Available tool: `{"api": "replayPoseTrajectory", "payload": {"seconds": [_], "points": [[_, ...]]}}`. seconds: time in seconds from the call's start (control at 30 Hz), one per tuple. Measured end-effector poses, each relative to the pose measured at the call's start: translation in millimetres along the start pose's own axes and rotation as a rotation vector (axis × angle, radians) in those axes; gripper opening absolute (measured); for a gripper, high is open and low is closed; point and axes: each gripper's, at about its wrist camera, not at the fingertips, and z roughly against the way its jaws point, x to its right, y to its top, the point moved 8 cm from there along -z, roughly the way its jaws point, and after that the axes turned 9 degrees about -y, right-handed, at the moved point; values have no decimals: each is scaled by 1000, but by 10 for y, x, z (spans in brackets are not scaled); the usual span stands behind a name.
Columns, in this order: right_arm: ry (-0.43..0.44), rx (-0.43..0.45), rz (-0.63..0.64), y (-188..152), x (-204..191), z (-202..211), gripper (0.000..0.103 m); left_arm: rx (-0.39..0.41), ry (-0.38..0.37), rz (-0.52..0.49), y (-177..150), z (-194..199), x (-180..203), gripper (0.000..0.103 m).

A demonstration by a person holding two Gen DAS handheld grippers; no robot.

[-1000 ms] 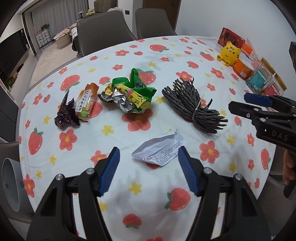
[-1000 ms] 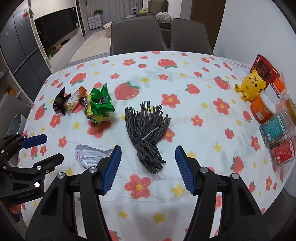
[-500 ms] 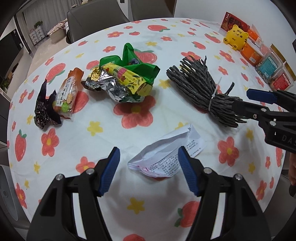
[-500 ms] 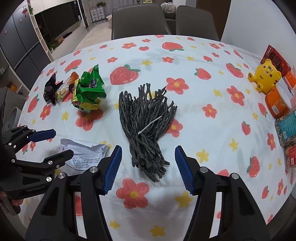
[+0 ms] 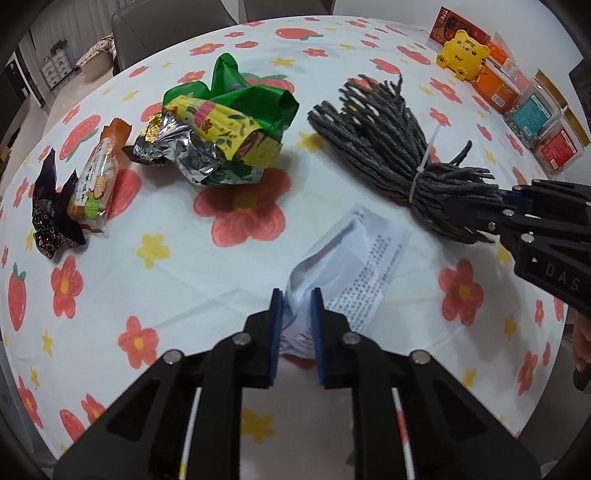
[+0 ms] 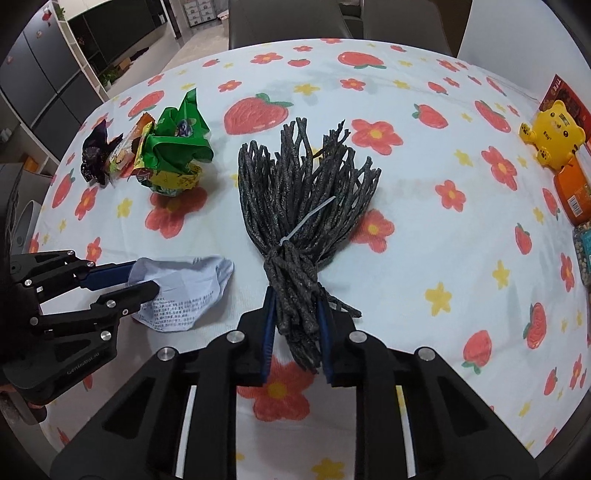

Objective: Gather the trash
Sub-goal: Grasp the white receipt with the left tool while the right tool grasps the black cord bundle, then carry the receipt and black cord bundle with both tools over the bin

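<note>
A round table (image 6: pixel 424 74) draped in a white cloth (image 6: pixel 406 229) printed with strawberries and flowers fills both views. Grey chairs (image 6: pixel 288 22) stand behind it at the top of the frame. Dark cabinets (image 6: pixel 40 66) line the upper left of the right view, above pale floor (image 6: pixel 192 37). A white wall (image 6: pixel 517 26) rises at upper right. A drawer unit (image 5: pixel 55 70) sits far off at upper left of the left view.
</note>
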Motion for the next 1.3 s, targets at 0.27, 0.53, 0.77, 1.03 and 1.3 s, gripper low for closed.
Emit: {"api": "replayPoseTrajectory", "payload": {"seconds": [0.27,0.53,0.77,1.03,1.3], "points": [[3,43,-11,53,13,222,15,49,-15,-32,43,225,134,4],[6,76,-18,59,-10,505,15,83,-26,-13,-38,471,168,4],[19,116,0,30,-157,897,15,152,-17,31,-181,914,70,4],[95,156,122,87,-806,1274,15,255,39,164,-480,1552,-433,4],[206,172,313,170,-1969,1422,15,330,154,347,-1108,2161,-1264,4]]}}
